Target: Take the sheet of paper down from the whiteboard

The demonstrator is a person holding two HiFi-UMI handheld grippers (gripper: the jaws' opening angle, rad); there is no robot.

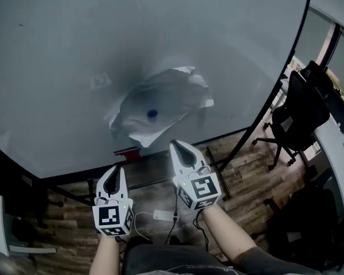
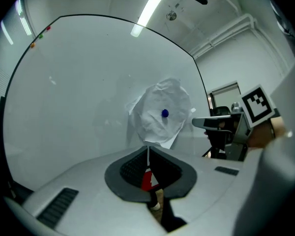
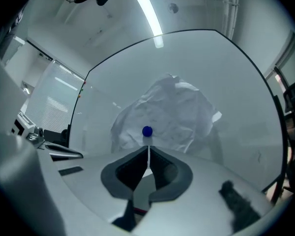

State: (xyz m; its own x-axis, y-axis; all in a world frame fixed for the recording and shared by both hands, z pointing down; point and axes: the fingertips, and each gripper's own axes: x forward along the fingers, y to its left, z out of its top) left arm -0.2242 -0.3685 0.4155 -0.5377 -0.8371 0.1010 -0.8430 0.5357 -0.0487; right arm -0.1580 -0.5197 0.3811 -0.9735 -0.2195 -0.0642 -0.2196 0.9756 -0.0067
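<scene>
On the white whiteboard (image 1: 74, 50), a crumpled white paper sheet (image 1: 166, 99) hangs under a round blue magnet (image 1: 152, 113); likely light, limp, so pinch a loose corner; left gripper (image 1: 117, 171) and right gripper (image 1: 178, 149) closed, empty

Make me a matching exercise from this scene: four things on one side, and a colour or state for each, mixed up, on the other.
1 sheet of paper
2 magnet
3 office chair
4 right gripper

A black
B jaws shut, empty
C crumpled, white
D small, blue

Pairs: 1-C, 2-D, 3-A, 4-B
</scene>
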